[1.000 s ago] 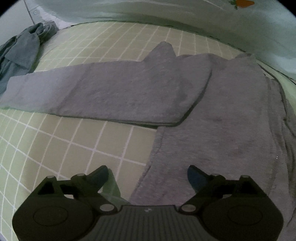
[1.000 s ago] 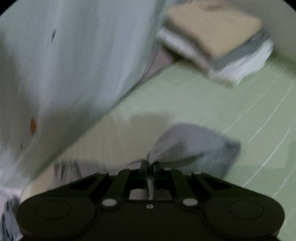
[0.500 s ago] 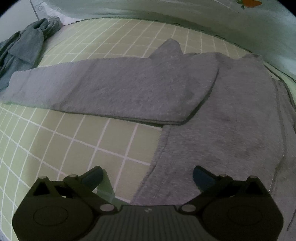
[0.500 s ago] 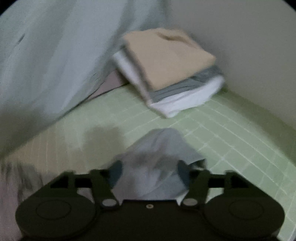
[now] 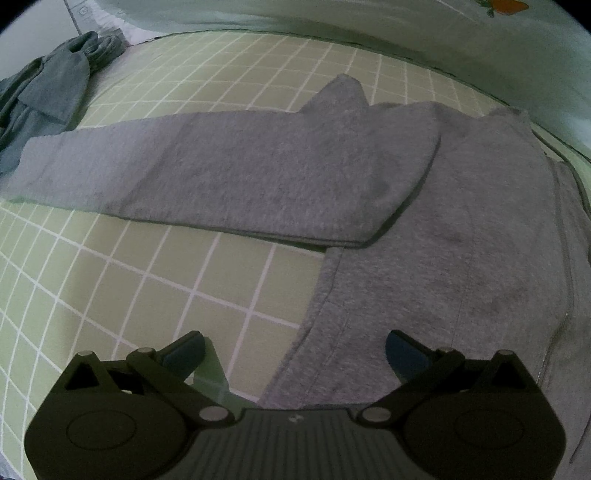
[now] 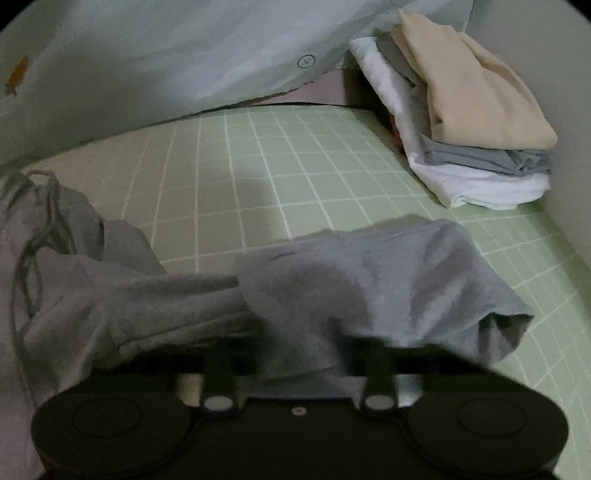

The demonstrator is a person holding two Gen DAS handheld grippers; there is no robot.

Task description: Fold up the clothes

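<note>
Green checked bedsheet (image 5: 155, 280) underneath everything, white grid lines running across it.

Left gripper (image 5: 295, 354): jaws spread wide, holding nothing, one blue-tipped finger over bare sheet, the other over the hem of the grey sweatshirt (image 5: 443, 258). Sweatshirt spread flat on the sheet, body stretching away from that gripper. One sleeve (image 5: 229, 177) folded sideways across the chest, its cuff end reaching well out over the sheet. Beyond the cuff, a crumpled dark grey-blue garment (image 5: 48, 96) at the sheet's far edge. Behind the sweatshirt, a pale duvet with an orange carrot print (image 5: 506, 5).

Right gripper (image 6: 295, 354): fingers set apart, tips hidden under a bunched grey sleeve end (image 6: 388, 280) draped over them; whether any cloth is actually pinched, impossible to tell. Beside that bunch, more rumpled sweatshirt fabric with a dark drawstring (image 6: 33, 236). Further along the sheet, against the wall, a neat stack of folded clothes (image 6: 476, 125): beige on top, grey in the middle, white below. Pale duvet (image 6: 166, 55) again along the sheet's far side.
</note>
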